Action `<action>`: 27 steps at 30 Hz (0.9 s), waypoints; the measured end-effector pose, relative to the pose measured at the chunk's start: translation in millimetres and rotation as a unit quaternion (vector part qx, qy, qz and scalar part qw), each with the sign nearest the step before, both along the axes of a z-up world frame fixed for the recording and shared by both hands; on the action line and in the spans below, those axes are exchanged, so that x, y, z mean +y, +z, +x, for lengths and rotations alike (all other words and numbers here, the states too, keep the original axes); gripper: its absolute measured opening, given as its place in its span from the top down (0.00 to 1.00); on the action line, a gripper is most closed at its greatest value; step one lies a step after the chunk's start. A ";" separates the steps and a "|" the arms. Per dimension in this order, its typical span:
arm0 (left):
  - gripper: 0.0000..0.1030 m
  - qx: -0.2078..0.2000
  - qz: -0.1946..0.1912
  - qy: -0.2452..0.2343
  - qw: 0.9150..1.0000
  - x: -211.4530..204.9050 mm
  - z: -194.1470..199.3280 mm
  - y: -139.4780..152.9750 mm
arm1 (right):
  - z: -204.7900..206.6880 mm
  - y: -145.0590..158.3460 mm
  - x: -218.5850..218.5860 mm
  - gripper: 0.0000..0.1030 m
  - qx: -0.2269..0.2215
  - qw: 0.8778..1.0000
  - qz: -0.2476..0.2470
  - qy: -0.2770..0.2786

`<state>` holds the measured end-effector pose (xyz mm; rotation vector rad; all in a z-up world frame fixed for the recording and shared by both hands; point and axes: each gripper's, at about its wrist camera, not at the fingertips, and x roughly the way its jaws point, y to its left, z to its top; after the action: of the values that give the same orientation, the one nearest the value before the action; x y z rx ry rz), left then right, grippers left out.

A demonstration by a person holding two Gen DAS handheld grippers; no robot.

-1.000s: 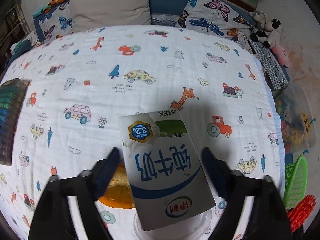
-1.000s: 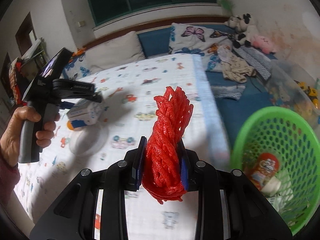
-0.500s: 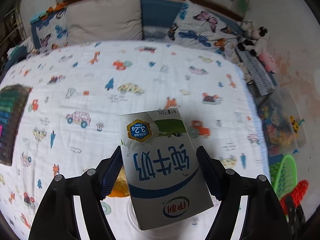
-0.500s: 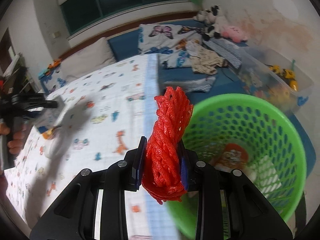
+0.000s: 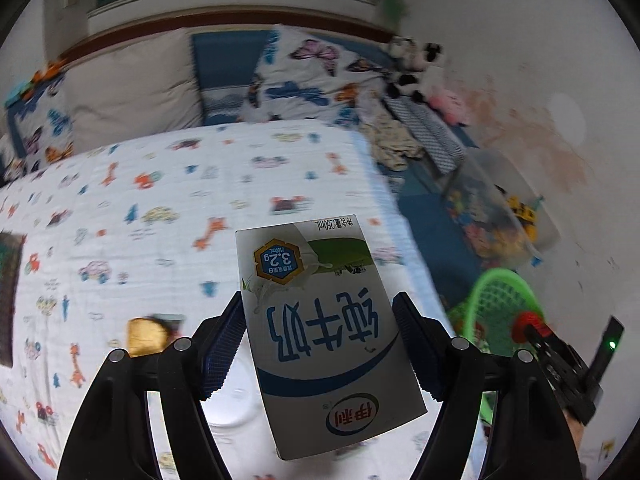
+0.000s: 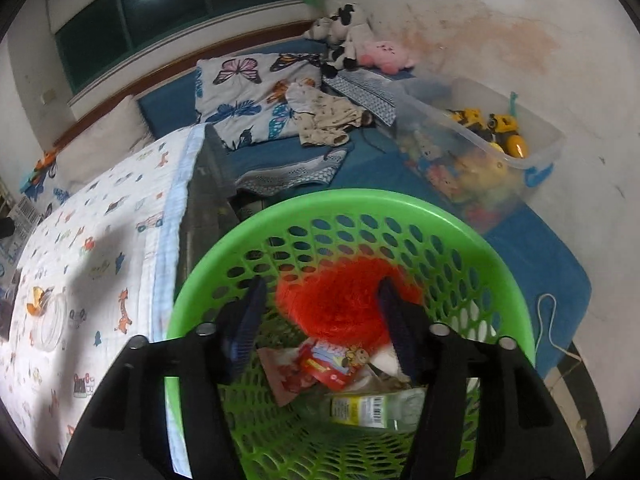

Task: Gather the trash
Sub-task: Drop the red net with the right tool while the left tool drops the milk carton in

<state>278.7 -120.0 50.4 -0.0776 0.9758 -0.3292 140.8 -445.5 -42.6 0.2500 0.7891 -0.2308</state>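
Right gripper (image 6: 320,316) sat over the green basket (image 6: 256,224), jaws spread wide, nothing clamped. Red mesh (image 6: 340,300) was blurred between the open fingers, inside the basket mouth, so likely mid-drop; couldn't tell if it touched a pad. Under it in the basket: red snack wrapper (image 6: 320,364) and a clear bottle (image 6: 372,410) lying on its side.

Left gripper (image 5: 320,344) was clamped on the milk carton (image 5: 320,332), carton upside down and skewed between the pads, held above the blanket (image 5: 200,184), well apart from the basket. In the left view the basket (image 5: 496,312) showed off to the right past the blanket edge, with the right gripper (image 5: 532,326) at its rim.

Risks as I judged them:
- mesh is light and springy, could snag on a finger pad or catch the basket rim and hang there instead of falling in
- carton grip looked off-axis; a quick swing toward the basket could let it twist or slip out onto the blanket, and leftover milk could leak
- both grippers heading for the same basket mouth: collision if the right one wasn't pulled clear first
- basket is light plastic, a knock on the rim could tip it

Farther out on the blanket: yellow scrap (image 5: 148,336) and a clear round lid-like thing (image 6: 50,328), not yet collected
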 end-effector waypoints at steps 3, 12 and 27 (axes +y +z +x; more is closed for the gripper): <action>0.31 -0.005 -0.005 -0.028 1.000 -23.3 -10.2 4.4 | -6.7 3.3 -4.5 0.41 -0.004 1.000 0.000 -0.002; 0.31 -0.012 -0.007 -0.105 0.994 -97.6 -39.4 3.2 | -36.4 18.5 -12.9 0.38 -0.024 1.000 0.005 -0.003; 0.31 0.020 -0.007 -0.184 0.983 -199.8 -58.6 -35.6 | -85.1 27.9 -26.0 0.32 -0.057 0.998 0.024 -0.014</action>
<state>220.1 -319.8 14.8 0.0851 1.0260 -0.6761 55.7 -471.4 -14.7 0.3161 0.6789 -0.2222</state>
